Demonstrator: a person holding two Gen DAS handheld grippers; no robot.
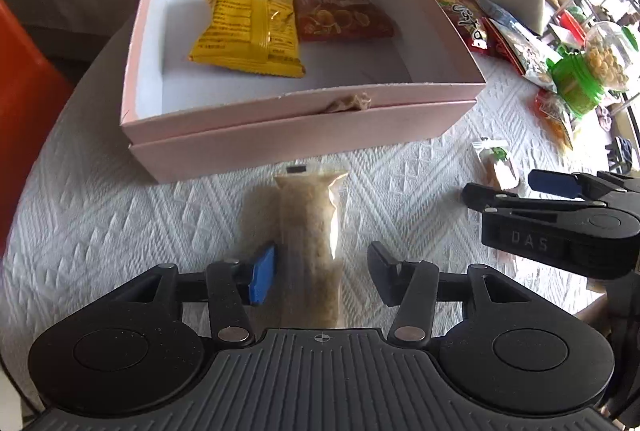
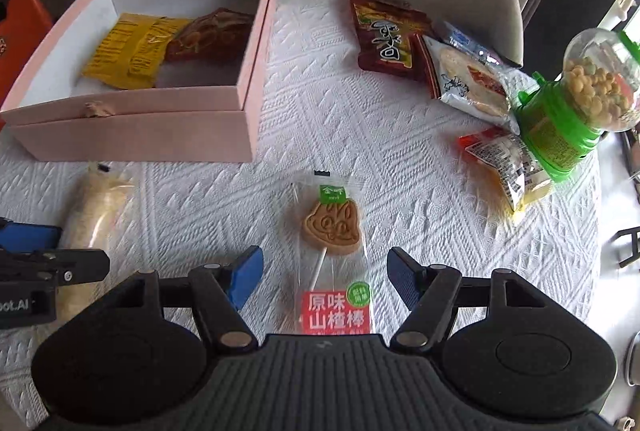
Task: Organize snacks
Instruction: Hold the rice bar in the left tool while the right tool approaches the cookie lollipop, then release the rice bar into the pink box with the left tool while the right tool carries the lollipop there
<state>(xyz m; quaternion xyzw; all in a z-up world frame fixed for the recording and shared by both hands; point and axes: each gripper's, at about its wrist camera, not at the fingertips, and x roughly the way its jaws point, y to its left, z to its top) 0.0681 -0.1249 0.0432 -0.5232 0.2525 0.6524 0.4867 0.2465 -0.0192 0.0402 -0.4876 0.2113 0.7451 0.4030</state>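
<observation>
Two snacks in, the rest still out. Pink box [image 1: 304, 135] holds a yellow packet [image 1: 246, 31] and a red chip bag [image 1: 340, 13], lying side by side and touching on the box floor.

My left gripper [image 1: 320, 271] is spread, holding nothing; the clear-wrapped grain roll [image 1: 312, 231] lies on the white tablecloth [image 1: 120, 215] between its jaws, just in front of the box wall. The blue pad looks to be at the wrapper's edge; I cannot tell if it touches. My right gripper [image 2: 326, 277] is likewise released and empty, jaws either side of the rabbit-shaped lollipop [image 2: 332, 223] in its clear sleeve, stick pointing toward me.

Count, inside the box: 2 packets.
Count, outside on the cloth:
- 1 grain roll
- 1 lollipop
- 1 red bag with white lettering [image 2: 386, 35]
- 1 clear pouch with a pale cracker [image 2: 468, 79], and a bluish wrapper [image 2: 460, 35] partly hidden behind it
- 1 orange packet [image 2: 504, 163]
- 1 green-based candy dispenser [image 2: 576, 99] full of yellow balls

So about seven items left; the heap at right overlaps, so more may be hidden. My judgement: early stage, under a third done. Roll and lollipop are the nearest candidates, one per gripper.
</observation>
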